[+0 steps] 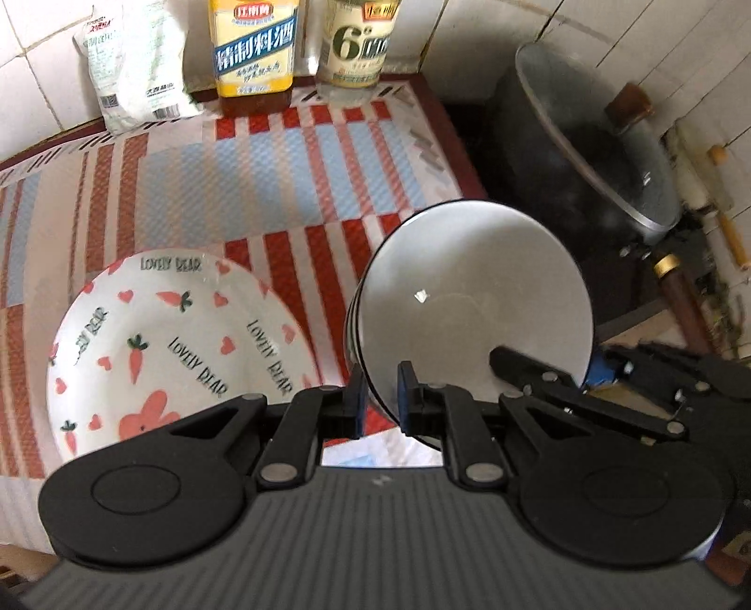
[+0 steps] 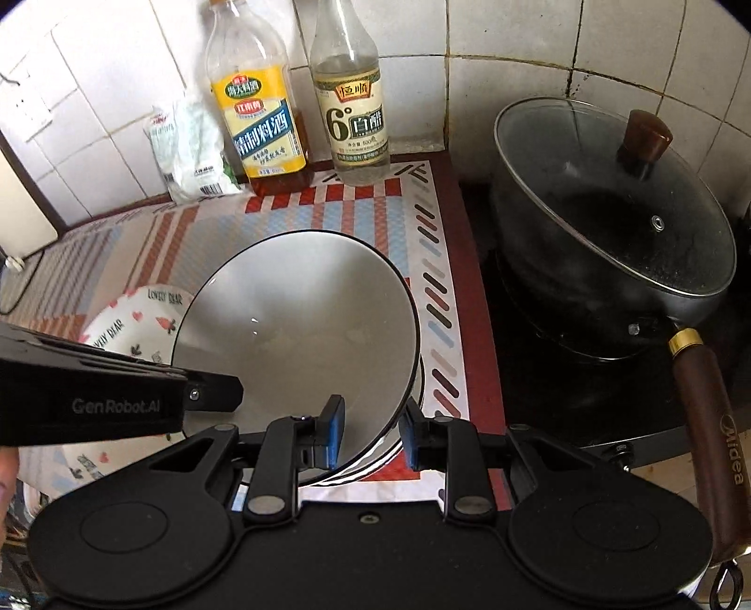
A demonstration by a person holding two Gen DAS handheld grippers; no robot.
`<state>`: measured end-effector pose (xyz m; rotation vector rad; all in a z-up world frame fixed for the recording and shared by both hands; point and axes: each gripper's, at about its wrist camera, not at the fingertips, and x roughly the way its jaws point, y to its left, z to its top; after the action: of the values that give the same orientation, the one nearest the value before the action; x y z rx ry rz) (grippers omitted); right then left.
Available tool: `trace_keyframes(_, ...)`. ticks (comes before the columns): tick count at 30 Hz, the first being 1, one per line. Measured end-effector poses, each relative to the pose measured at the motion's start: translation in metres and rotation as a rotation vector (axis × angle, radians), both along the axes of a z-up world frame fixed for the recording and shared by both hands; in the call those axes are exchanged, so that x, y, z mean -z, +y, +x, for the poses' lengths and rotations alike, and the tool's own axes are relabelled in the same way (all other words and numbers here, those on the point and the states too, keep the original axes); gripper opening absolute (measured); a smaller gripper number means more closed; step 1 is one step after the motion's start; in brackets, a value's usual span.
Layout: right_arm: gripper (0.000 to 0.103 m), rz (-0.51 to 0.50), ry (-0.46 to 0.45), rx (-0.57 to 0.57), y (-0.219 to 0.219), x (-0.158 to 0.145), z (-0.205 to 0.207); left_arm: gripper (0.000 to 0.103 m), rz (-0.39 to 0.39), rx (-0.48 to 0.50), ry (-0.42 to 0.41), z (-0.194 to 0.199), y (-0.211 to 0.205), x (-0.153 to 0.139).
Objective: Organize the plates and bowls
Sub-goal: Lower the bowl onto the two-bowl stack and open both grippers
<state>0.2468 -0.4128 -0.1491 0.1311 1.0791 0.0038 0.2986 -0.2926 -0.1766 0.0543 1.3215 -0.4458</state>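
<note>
Left gripper (image 1: 381,399) — seen from the left wrist, its blue-padded jaws are clamped on the near rim of a stack of grey bowls (image 1: 469,300), black-edged, nested and tilted up on edge. The right gripper (image 1: 540,370) reaches in from the right, one jaw lying against the inside of the top bowl. Beside the stack, to the left, a carrot-print plate (image 1: 155,342) lies flat on the striped mat (image 1: 263,169). At the back of the mat stand a white packet (image 1: 136,70), a yellow-labelled bottle (image 1: 256,47) and a vinegar bottle (image 1: 359,42). A lidded black pan (image 1: 596,145) sits to the right, off the mat. Right wrist view: the right gripper (image 2: 373,434) has its jaws set either side of the bowls' (image 2: 300,328) near rim, one pad inside the top bowl and one outside — gripping the stack. The left gripper's (image 2: 220,392) body comes in from the left edge, its tip at the bowl's far-left rim. The plate (image 2: 141,314) shows partly behind the bowls. The pan (image 2: 610,225) with its glass lid and brown handle sits on the dark stove (image 2: 516,375) at right.
</note>
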Motion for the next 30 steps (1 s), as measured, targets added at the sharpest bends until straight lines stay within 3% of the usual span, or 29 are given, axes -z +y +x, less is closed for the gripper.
trace_keyframes(3,0.033,-0.059,-0.009,-0.065,0.009,0.003,0.001,0.012,0.024,-0.031,0.027,0.001,-0.001,0.001)
trace_keyframes(10,0.038,-0.125,-0.038,-0.064,0.005,0.004,0.0,0.013,0.034,-0.054,-0.019,0.006,0.001,-0.008)
trace_keyframes(14,0.038,-0.066,-0.076,-0.092,-0.005,0.003,-0.005,0.013,0.019,-0.06,-0.027,0.006,0.002,-0.011)
trace_keyframes(15,0.038,-0.061,-0.074,-0.095,-0.007,0.003,-0.006,0.013,0.021,-0.064,0.005,0.004,0.003,-0.012)
trace_keyframes(20,0.038,0.013,-0.065,-0.076,-0.018,0.0,-0.007,0.012,-0.022,-0.058,-0.031,-0.011,0.005,-0.024)
trace_keyframes(30,0.041,-0.079,-0.097,-0.174,-0.012,-0.028,-0.036,0.013,-0.061,-0.056,-0.102,-0.041,0.02,-0.051)
